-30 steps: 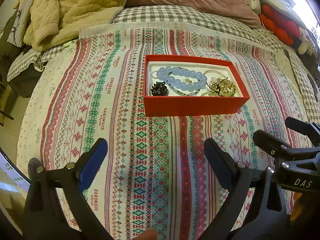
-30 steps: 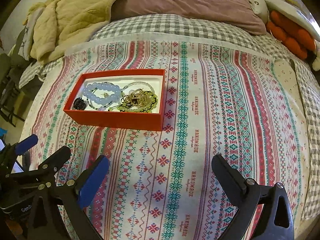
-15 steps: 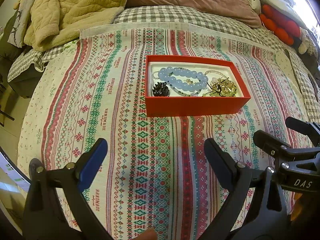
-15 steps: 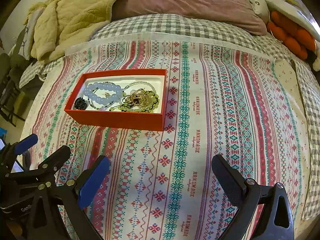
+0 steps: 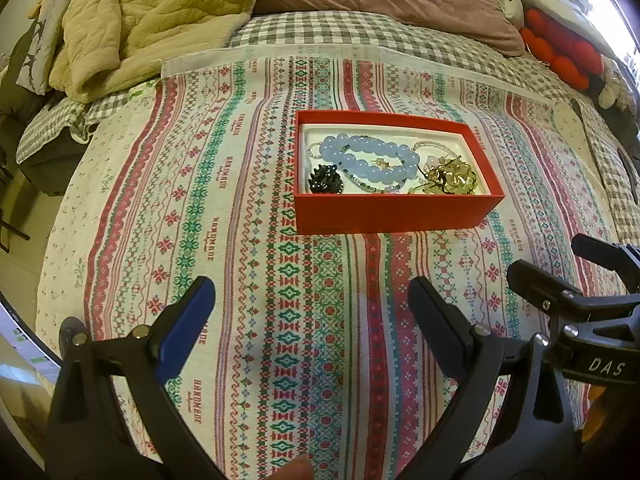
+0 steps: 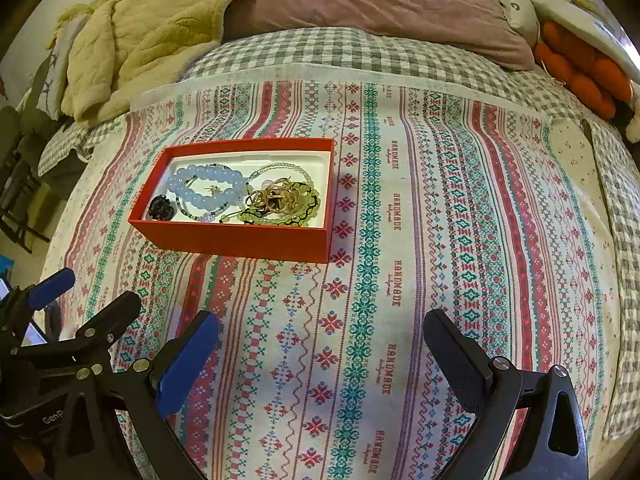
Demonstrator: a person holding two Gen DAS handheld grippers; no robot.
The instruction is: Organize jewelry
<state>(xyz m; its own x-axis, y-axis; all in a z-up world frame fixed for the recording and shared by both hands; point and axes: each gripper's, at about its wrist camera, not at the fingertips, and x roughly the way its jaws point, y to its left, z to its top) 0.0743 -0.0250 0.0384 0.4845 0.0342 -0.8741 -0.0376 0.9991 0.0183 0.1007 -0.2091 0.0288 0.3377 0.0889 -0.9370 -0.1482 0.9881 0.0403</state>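
Jaws of both tools stand spread wide with nothing between them: the left gripper [image 5: 312, 312], with one blue-padded finger and one black finger, and the right gripper [image 6: 320, 348], of the same build, both hover over the striped cross-stitch-pattern bedspread [image 6: 440, 240] printed with the word "HANDMADE". In the left wrist view the right tool's black frame appears at the lower right edge; in the right wrist view the left tool's frame appears at the lower left edge, so the two are held side by side. Beyond the fingertips, well apart from both, a shallow rectangular red cardboard box [image 5: 394, 216] [image 6: 236, 242] with a cream lining rests flat on the bedspread. Inside it lie a pale blue round-bead bracelet [image 5: 368, 160] [image 6: 206, 186], a small black carved ornament [image 5: 326, 179] [image 6: 161, 208] at the near left corner, a tangle of gold-coloured jewelry [image 5: 450, 176] [image 6: 278, 196] toward the right end, and a yellow-green bead bracelet [image 6: 296, 214] beneath that tangle. Farther back come a grey-and-white checked sheet [image 6: 320, 52], a crumpled tan quilted blanket [image 5: 152, 20] at the left, a mauve pillow [image 6: 380, 0] in the middle, and an orange-red plush object [image 5: 560, 52] at the far right.
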